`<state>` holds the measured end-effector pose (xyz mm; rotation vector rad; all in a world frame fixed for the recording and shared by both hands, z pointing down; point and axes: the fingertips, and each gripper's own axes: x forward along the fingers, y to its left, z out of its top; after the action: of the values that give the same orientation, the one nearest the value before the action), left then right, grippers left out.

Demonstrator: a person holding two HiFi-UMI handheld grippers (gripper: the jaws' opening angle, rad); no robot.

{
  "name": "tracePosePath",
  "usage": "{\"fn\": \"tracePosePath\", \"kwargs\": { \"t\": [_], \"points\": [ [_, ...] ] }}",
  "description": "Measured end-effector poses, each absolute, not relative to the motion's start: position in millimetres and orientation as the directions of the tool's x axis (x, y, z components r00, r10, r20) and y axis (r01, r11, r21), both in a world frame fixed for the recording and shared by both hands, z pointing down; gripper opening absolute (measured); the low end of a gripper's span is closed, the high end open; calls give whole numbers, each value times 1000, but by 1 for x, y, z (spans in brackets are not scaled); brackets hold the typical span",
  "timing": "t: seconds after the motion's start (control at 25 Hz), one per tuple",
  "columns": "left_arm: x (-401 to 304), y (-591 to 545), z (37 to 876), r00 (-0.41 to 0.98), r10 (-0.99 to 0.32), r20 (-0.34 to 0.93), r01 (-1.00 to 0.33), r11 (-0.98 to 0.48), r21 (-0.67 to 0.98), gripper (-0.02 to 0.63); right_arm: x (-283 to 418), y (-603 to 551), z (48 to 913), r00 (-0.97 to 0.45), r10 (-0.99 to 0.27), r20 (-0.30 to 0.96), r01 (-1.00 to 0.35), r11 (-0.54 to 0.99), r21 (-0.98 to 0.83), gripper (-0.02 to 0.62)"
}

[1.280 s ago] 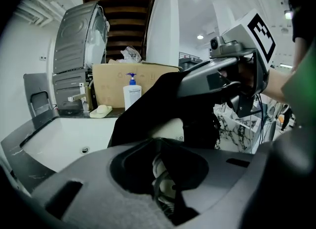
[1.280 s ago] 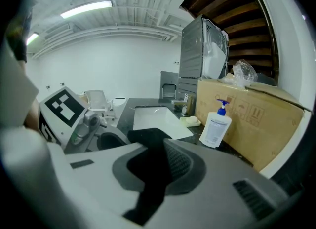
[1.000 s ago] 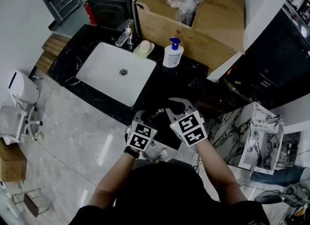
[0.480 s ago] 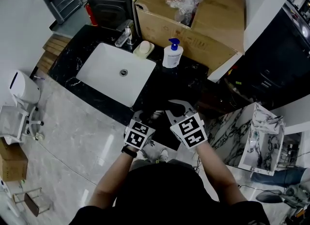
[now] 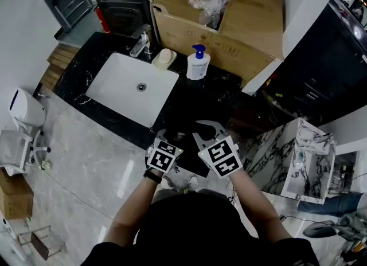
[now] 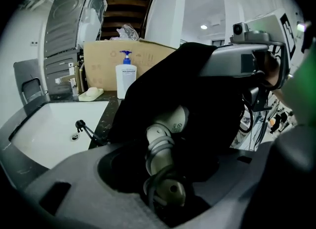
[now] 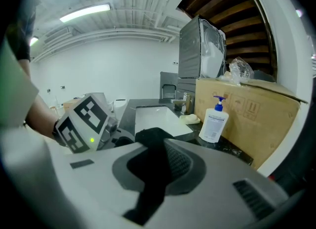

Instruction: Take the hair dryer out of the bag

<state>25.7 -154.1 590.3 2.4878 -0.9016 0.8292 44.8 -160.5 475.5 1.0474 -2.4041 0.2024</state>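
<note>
While half in the bag [image 6: 217,95], hair dryer [image 6: 167,127] between just-opened left tongs [image 6: 163,176].

left claw [image 6: 167,176], jaws have just been opening wide — hair dryer [image 6: 167,124] between them, not clamped

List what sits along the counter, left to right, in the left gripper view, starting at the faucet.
faucet → soap dish → pump bottle → black bag
</note>
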Motion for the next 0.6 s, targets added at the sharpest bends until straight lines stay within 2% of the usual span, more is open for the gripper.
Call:
{"fn": "tracePosePath", "kwargs": {
  "t": [0.32,0.4,0.6],
  "points": [
    [31,-150,599,636,-396,662,-653,-734,188,227,49,-159,479,-574,-641,509,-721,691,57,31],
    [35,-147,606,637,-359,682,-633,-748,197,267,49,-158,480,-574,-639,513,-719,692,58,31],
    [36,-149,617,618,-344,707,-635,-748,191,268,48,-155,485,-576,-632,519,-717,695,51,31]
  ]
}}
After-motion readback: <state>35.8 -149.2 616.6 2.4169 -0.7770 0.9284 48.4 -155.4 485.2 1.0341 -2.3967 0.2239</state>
